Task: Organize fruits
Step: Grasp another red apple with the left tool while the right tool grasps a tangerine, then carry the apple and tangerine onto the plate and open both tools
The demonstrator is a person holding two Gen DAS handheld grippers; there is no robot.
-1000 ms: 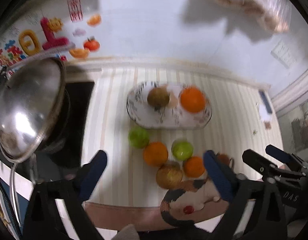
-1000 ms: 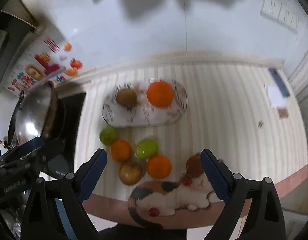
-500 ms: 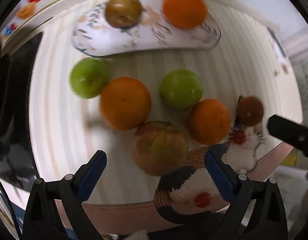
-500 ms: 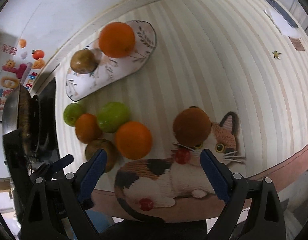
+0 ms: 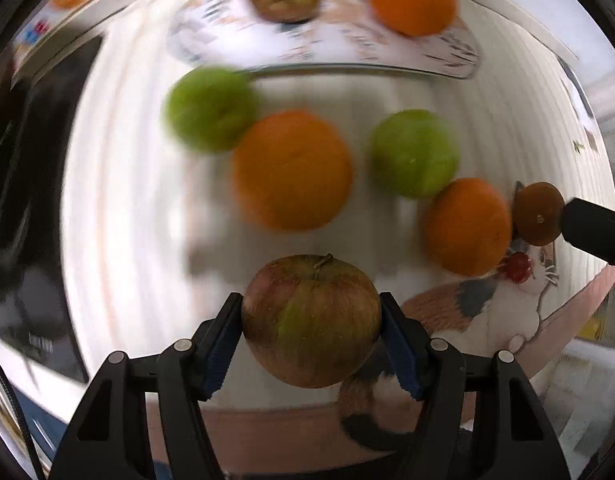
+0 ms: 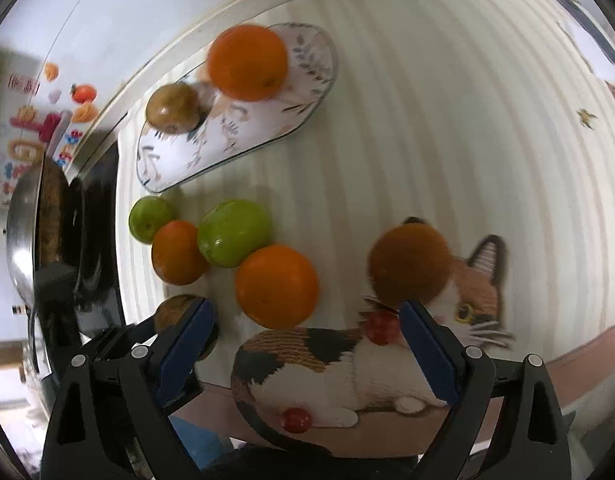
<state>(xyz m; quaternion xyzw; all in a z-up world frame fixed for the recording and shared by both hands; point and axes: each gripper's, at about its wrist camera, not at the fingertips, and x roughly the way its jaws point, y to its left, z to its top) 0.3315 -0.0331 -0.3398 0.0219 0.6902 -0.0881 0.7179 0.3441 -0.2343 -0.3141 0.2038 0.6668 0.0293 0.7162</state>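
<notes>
Bare striped table [image 6: 447, 152] lies open toward its right edge. Oranges [image 6: 276, 286] and green fruit [image 6: 233, 232] crowd the left-front; the plate [image 6: 307, 80] blocks the back-left corner.

1. The wall stickers [image 6: 35, 128], far up and to the left of the right jaws, carry bright red, yellow and blue characters; they are too blurred and bent by the lens to read.
2. A small red-bordered square sticker [image 6: 24, 83], above those, holds red marks that cannot be made out.
3. The black glossy panel [image 5: 39, 344], left of the left jaws, bears a short pale line of print, too smeared to read.
4. The white oval plate with a leaf pattern [image 6: 307, 64], well ahead of the right jaws, shows only drawn sprigs, no lettering.
5. No word, brand or number can be read anywhere.
</notes>
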